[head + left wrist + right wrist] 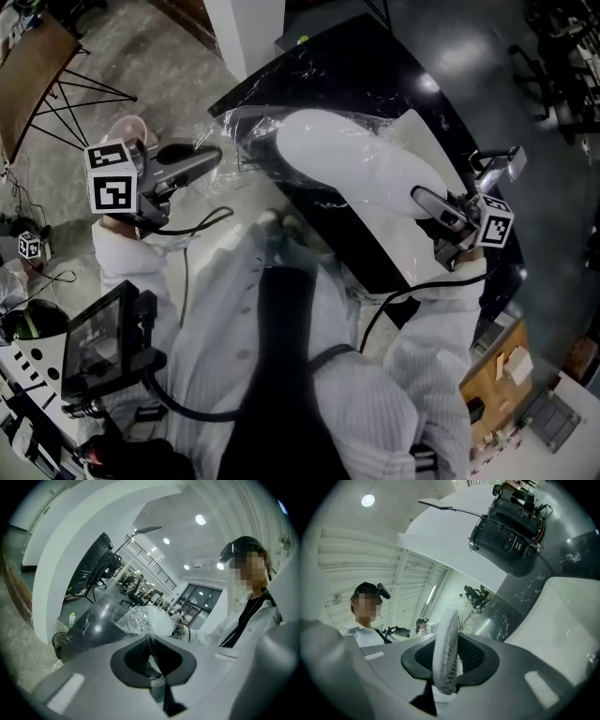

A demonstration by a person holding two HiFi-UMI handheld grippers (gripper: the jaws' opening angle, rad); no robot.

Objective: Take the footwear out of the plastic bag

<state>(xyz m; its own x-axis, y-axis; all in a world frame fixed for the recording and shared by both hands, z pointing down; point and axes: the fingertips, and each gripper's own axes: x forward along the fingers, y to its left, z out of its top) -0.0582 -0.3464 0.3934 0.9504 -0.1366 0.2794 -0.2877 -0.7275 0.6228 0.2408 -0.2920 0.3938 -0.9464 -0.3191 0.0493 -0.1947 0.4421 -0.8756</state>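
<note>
Here, in the head view, a white slipper [356, 159] lies on the black desk [375, 66]. Its front end is inside a clear plastic bag [258, 131], and its back end sticks out. The left gripper [216, 157] is at the edge of the bag. The right gripper [419, 199] is at the back end of the slipper.

In the left gripper view, the left gripper [151, 641] is closed and pinches a thin bit of the plastic bag [133, 618]. The slipper [159, 620] shows white inside the bag, just past the gripper. The bag rests on the desk [93, 625].

In the right gripper view, the right gripper [447, 656] squeezes the slipper [444, 644] by its edge. The slipper stands up on its side between the jaws.
</note>
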